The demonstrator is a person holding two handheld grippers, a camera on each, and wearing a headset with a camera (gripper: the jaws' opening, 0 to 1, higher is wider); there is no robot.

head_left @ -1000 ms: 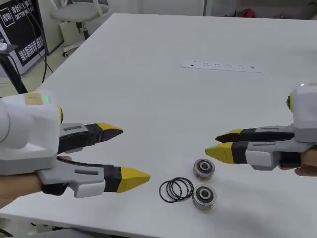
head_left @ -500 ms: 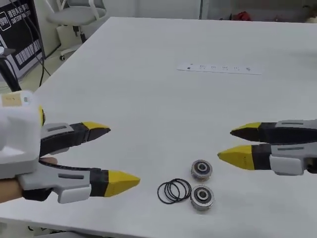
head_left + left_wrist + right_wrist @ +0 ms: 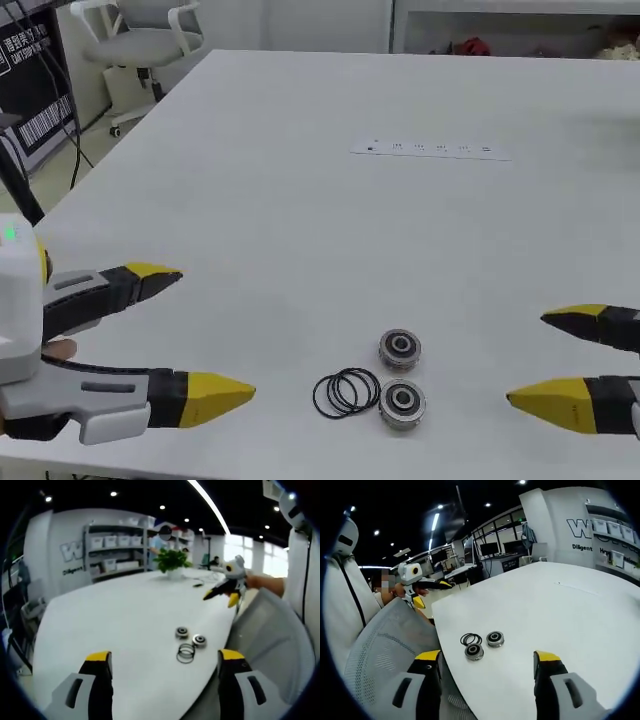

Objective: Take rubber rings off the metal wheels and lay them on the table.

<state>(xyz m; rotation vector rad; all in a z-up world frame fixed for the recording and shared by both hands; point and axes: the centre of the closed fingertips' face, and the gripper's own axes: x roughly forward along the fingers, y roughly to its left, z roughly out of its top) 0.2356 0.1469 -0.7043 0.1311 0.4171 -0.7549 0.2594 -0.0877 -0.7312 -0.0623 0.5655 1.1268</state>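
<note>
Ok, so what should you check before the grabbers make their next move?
1. Left gripper jaws open and empty: ok.
2. Right gripper jaws open and empty: ok.
3. Rubber rings lying in a small pile on the table, beside the near wheel: ok.
4. Far wheel and near wheel both between the two grippers: ok.
5. No ring left on either wheel: cannot tell, too small to see.

White table point(image 3: 300, 200): two wheels point(image 3: 400, 347), rings point(image 3: 346, 391), power strip point(image 3: 430, 150).
</note>
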